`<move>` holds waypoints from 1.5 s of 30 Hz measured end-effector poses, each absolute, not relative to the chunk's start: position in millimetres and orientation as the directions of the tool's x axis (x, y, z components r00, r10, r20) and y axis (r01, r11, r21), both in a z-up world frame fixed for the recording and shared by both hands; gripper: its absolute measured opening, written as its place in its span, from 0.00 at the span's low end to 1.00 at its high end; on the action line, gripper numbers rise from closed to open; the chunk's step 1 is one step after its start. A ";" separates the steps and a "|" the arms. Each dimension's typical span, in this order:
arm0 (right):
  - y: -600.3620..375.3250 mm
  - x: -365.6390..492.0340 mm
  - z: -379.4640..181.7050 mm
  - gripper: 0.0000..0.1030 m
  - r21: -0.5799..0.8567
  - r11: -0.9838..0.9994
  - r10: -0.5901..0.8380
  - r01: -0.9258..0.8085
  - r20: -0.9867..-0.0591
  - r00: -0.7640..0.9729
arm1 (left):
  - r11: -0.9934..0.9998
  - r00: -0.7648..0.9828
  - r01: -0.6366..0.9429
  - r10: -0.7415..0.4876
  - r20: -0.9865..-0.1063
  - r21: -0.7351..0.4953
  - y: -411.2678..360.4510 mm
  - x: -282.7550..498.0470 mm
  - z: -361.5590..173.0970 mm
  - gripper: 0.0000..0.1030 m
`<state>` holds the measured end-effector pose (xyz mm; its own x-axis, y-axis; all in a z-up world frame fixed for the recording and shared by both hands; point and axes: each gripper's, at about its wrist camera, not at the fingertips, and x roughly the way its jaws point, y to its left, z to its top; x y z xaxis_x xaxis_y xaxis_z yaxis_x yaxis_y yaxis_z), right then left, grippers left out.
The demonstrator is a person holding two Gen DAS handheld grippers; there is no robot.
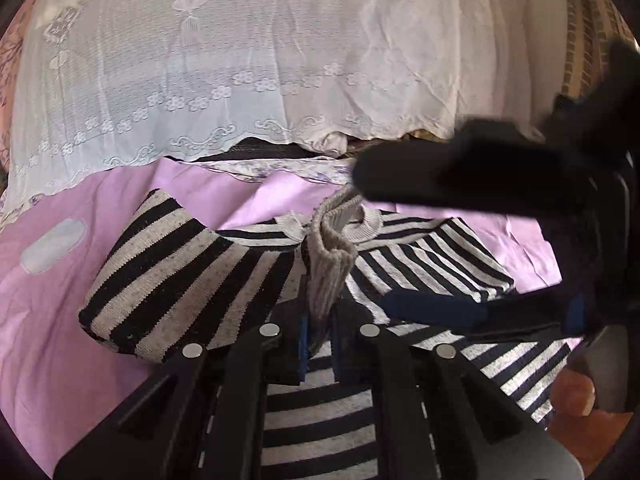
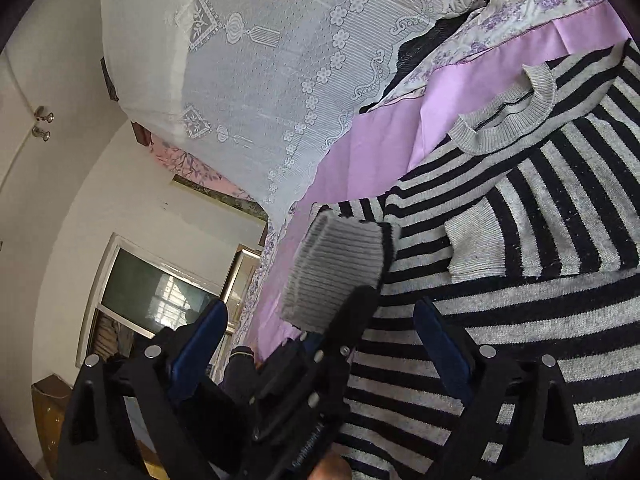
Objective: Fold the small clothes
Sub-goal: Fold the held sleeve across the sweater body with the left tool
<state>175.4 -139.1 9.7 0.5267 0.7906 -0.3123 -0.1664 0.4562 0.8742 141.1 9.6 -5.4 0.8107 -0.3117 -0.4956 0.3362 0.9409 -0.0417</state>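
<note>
Striped sweater [image 1: 168, 272] lies on the lilac sheet [image 1: 52, 320], grey collar [image 1: 370, 222] toward the lace-draped bedding [image 1: 200, 60] at the far side. 1 sleeve is lifted off the body of the sweater, its ribbed grey cuff [image 1: 326, 276] pinched in the left gripper [image 1: 319, 344].

Left gripper: blue pads nearly together, clamped on the cuff, which stands up from the jaws toward the collar. The sleeve runs away from the cuff to the left of the collar, bowed and partly airborne.

Right gripper [image 2: 320, 340]: fingers spread wide, nothing between them. In its own view the left tool and the cuff [image 2: 340, 268] sit right inside that gap; no contact visible.

Key relation: the cuff sits over the sweater's midline, just short of the collar, so the left hand is the one placed to lay the sleeve across the chest. The right looks free to pin or smooth the body.

Fold appears early: hem and far sleeve not clearly seen.
</note>
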 end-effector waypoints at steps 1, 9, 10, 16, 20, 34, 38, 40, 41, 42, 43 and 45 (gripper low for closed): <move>-140.5 177.1 7.0 0.91 0.877 0.456 0.789 -0.153 -0.318 0.526 | 0.937 0.806 0.348 -0.314 -0.502 -0.028 1.3 139.0 -8.8 0.07; -158.5 199.5 -34.8 0.31 0.891 0.453 0.770 -0.017 -0.382 0.512 | 0.946 0.783 0.324 -0.283 -0.555 -0.026 -17.6 144.4 -29.0 0.07; -160.6 201.0 -35.9 0.28 0.888 0.460 0.767 -0.016 -0.388 0.512 | 0.946 0.779 0.322 -0.279 -0.561 -0.024 -18.7 146.0 -30.7 0.07; -170.3 202.6 -32.6 0.11 0.872 0.488 0.748 -0.028 -0.401 0.529 | 0.949 0.789 0.314 -0.244 -0.563 0.029 -28.9 145.5 -30.1 0.11; -195.2 200.2 -15.1 0.11 0.848 0.528 0.693 -0.057 -0.390 0.606 | 0.953 0.808 0.302 -0.256 -0.531 0.001 -21.5 130.9 -17.8 0.50; -302.6 212.3 -37.8 0.10 0.809 0.572 0.497 0.133 -0.471 0.729 | 0.989 0.648 0.088 -0.146 -0.747 -0.117 48.7 174.2 -51.4 0.74; -302.0 217.6 -56.3 0.10 0.745 0.637 0.435 0.200 -0.561 0.705 | 0.993 0.689 0.107 -0.106 -0.717 -0.045 37.3 162.1 -41.3 0.74; -305.0 221.0 -68.6 0.10 0.744 0.627 0.438 0.233 -0.583 0.684 | 0.992 0.728 0.121 -0.111 -0.676 -0.032 33.4 160.4 -27.5 0.74; -306.6 221.5 -71.8 0.10 0.756 0.609 0.452 0.239 -0.578 0.679 | 0.991 0.745 0.130 -0.121 -0.656 -0.035 32.3 161.4 -19.4 0.77; -308.8 221.6 -73.4 0.11 0.769 0.592 0.464 0.241 -0.570 0.678 | 0.990 0.755 0.137 -0.131 -0.642 -0.041 31.0 161.2 -12.8 0.84; -309.8 221.0 -72.9 0.11 0.776 0.583 0.471 0.240 -0.564 0.679 | 0.990 0.761 0.139 -0.133 -0.635 -0.040 29.5 162.3 -8.8 0.87; -311.7 218.1 -68.2 0.14 0.763 0.596 0.443 0.251 -0.573 0.690 | 0.992 0.758 0.129 -0.096 -0.645 0.004 22.4 172.6 -8.0 0.89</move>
<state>218.1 -311.7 -68.2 0.6895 0.4428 -0.5732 0.2515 0.5958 0.7628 172.6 22.4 -8.0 0.7579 -0.0956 -0.6454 0.1287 0.9917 0.0042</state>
